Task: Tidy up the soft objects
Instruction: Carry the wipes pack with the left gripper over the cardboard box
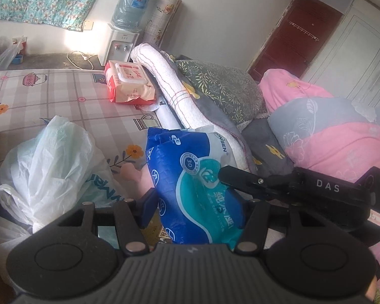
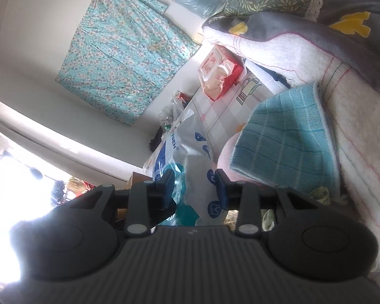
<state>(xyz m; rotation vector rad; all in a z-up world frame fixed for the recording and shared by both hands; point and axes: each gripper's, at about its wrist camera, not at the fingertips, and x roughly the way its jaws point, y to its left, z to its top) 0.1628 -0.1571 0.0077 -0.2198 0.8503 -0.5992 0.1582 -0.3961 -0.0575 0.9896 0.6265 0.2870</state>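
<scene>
Blue and teal plastic fills the middle of the left wrist view: a soft pack of tissues (image 1: 197,190) stands upright between the two fingers of the left hand-held gripper (image 1: 198,207), whose blue pads press on its lower sides, so the pack is clamped at roughly half opening. One black finger of the right hand-held gripper (image 1: 240,177) reaches in from the right and lies against the pack's front. Behind the pack, a checked bed sheet (image 1: 50,96) with teapot and flower prints carries a crumpled white plastic bag (image 1: 50,167) on the left and a red wet-wipes pack (image 1: 129,82) further back. A rolled white blanket (image 1: 179,96) leans beside a green leaf-print pillow (image 1: 223,86), with pink bedding (image 1: 337,141) on the right. A water dispenser (image 1: 121,45) stands at the wall.

Seen from the right wrist, the picture is rolled sideways. The right hand-held gripper (image 2: 195,187) has its jaws fairly narrow, pinching a thin, shiny edge of the same tissue pack (image 2: 187,152) between its blue pads. Just beside it on the right lies a folded teal checked towel (image 2: 286,136) against the white blanket (image 2: 354,126). The red wet-wipes pack (image 2: 220,76) sits farther along the sheet, and a floral curtain (image 2: 124,50) hangs on the wall.
</scene>
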